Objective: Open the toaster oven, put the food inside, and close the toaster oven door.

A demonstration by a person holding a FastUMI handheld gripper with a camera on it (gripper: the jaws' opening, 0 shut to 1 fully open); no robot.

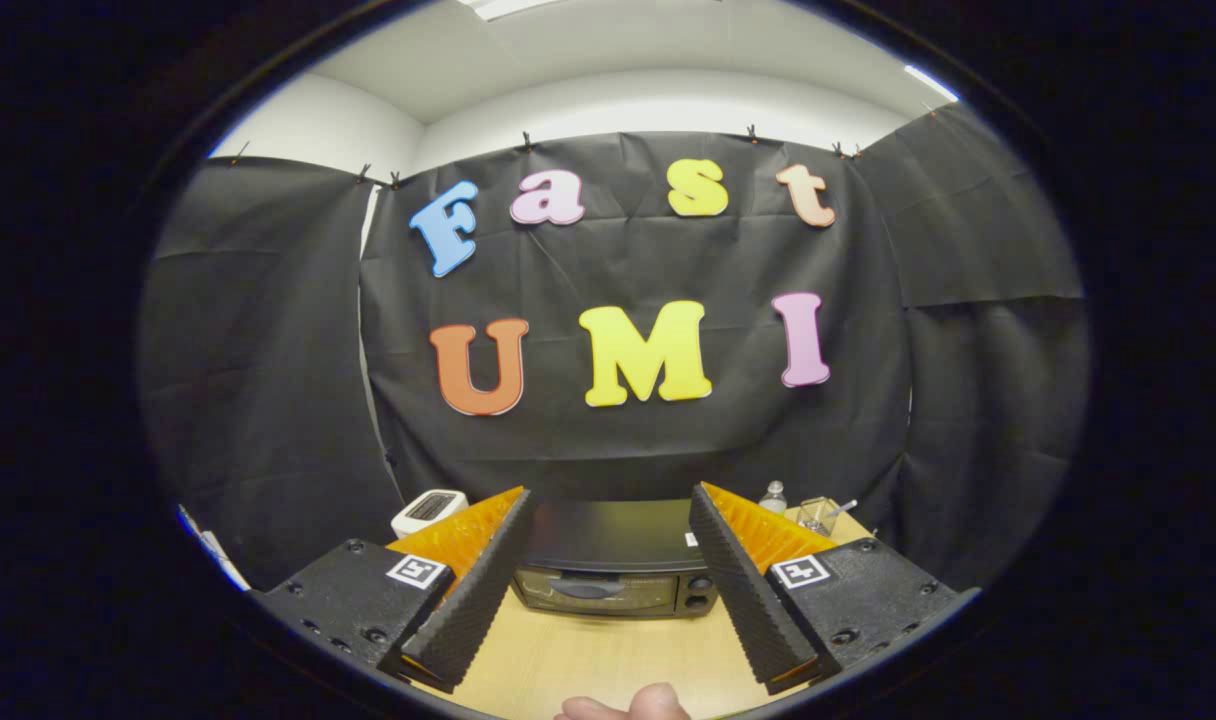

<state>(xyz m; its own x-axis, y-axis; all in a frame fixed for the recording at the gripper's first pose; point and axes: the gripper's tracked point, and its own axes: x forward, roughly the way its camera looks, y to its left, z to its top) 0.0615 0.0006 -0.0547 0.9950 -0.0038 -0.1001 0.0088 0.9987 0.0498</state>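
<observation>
Your hand-held gripper (pixel 608 560) hangs wide open, holding nothing. The black box-shaped toaster oven (pixel 613 560) sits on the light wooden desk (pixel 588 660) just beyond the fingers, its door apparently closed. Judging by that, opening, loading and closing all remain.

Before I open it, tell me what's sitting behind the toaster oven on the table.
Behind the toaster oven: a white toaster on one side, a bottle and glass on the other. The open gripper covers the rest.
</observation>
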